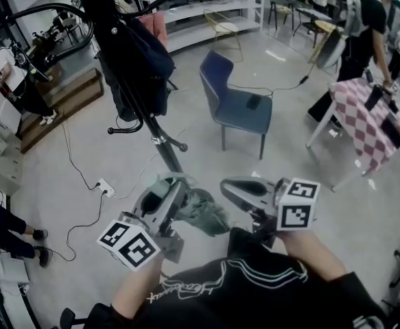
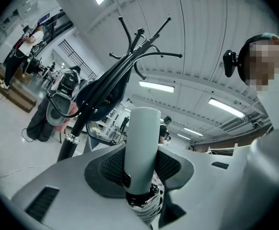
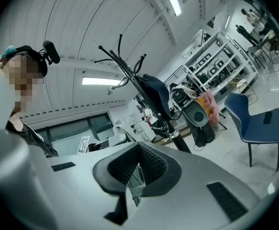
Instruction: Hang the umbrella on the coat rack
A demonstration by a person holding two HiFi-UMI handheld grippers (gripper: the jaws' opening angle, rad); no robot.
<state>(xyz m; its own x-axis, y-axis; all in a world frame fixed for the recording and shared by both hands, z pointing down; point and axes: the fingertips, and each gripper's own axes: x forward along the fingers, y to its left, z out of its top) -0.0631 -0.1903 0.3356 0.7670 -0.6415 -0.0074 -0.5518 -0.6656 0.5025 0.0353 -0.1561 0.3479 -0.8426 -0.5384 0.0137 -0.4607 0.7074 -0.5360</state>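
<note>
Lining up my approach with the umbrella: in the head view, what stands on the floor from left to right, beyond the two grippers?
power strip → coat rack → blue chair → checked table

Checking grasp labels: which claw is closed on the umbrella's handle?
The left claw: it clamps the umbrella's pale cylindrical handle, whereas the right claw pinches only a thin fold of the fabric.
</note>
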